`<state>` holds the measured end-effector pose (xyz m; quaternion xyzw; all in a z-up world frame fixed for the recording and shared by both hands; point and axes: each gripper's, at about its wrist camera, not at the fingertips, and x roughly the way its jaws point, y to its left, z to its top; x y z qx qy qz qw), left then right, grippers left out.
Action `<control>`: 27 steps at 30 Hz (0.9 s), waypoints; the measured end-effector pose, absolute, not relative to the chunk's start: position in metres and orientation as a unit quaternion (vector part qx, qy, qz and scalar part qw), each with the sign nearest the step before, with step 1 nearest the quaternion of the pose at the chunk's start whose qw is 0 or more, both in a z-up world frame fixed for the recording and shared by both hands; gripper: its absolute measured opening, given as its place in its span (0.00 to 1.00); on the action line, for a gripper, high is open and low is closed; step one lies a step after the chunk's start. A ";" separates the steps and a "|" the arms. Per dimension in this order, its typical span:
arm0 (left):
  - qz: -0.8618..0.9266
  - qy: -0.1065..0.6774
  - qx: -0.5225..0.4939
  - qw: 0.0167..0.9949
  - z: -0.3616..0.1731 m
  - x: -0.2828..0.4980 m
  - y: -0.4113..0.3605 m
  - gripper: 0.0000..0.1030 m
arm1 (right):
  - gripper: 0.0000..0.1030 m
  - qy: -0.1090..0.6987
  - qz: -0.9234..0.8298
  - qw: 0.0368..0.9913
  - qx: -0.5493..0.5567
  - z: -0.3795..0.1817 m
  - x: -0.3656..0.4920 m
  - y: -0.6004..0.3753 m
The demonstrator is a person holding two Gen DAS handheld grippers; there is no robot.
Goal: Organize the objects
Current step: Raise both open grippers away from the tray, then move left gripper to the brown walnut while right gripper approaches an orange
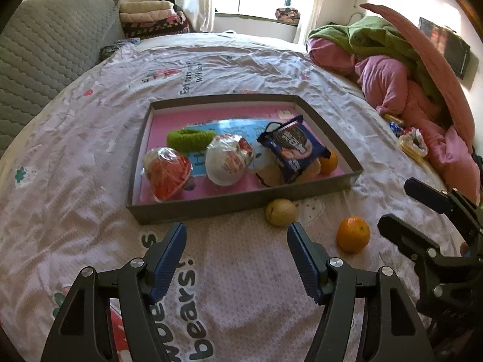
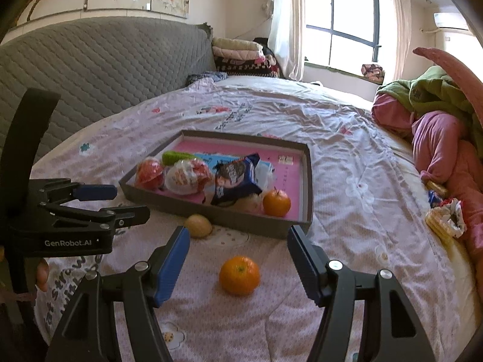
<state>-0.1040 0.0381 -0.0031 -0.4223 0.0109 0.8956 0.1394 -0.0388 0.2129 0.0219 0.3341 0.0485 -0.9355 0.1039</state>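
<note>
Grey cardboard forms the shallow tray (image 1: 241, 203) lying on the pale printed bedspread (image 1: 90, 126) at the centre of the left wrist view; its floor is pink with a blue patch. Inside it, from left to right, sit a red wrapped cup (image 1: 167, 172), a white wrapped cup (image 1: 228, 160) and a dark blue cookie packet (image 1: 294, 150) propped over a pale soft item, with a green fuzzy band (image 1: 190, 139) behind them and 1 orange (image 1: 328, 163) in the near right corner. Outside, a yellowish pear (image 1: 281, 212) touches the tray's near wall, and a 2nd orange (image 2: 239, 275) lies apart from it, low in the middle of the right wrist view. The left gripper (image 1: 236, 252) stands wide with nothing between its blue pads, bare bedspread below. The right gripper (image 2: 238, 255) is likewise spread wide and empty, the loose orange framed between its fingers without touching them.
</note>
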 end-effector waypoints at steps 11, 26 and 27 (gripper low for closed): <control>0.886 0.019 -0.440 0.144 -0.020 -0.102 0.043 0.69 | 0.65 0.053 -0.918 0.111 0.376 -0.004 -0.035 0.207; 0.876 0.021 -0.455 0.159 -0.043 -0.121 0.063 0.69 | 0.65 0.049 -0.911 0.102 0.396 -0.026 -0.045 0.212; 0.876 0.022 -0.455 0.161 -0.044 -0.122 0.064 0.69 | 0.65 0.049 -0.911 0.101 0.396 -0.026 -0.045 0.213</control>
